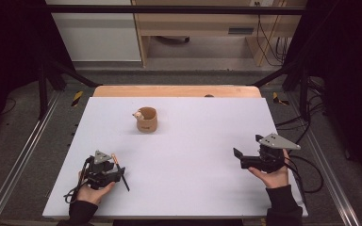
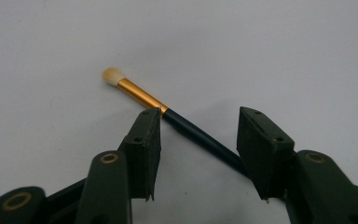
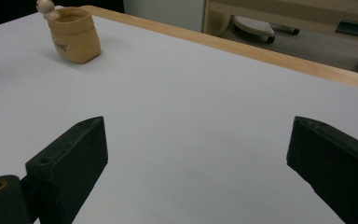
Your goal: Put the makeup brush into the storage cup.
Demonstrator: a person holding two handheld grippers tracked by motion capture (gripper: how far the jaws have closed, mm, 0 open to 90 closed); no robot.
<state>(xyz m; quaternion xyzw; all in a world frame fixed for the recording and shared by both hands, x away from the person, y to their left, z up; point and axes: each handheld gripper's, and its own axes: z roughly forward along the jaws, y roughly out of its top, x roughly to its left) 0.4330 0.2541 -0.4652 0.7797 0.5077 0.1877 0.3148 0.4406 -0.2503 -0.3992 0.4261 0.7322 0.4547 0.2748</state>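
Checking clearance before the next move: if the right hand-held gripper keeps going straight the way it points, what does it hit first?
Probably nothing. The right hand-held gripper, jaws open, faces bare white table. The tan pouch sits off to the left of that line, though depth is hard to judge.

a lab-like recording rig, white table (image 1: 179, 188) with a wooden edge framed by black metal struts (image 1: 169, 9) and floor rails (image 1: 19, 160), dark curtains at both sides, loose cables (image 1: 273, 42) trailing over grey carpet, plain wooden furniture (image 1: 202, 28) behind
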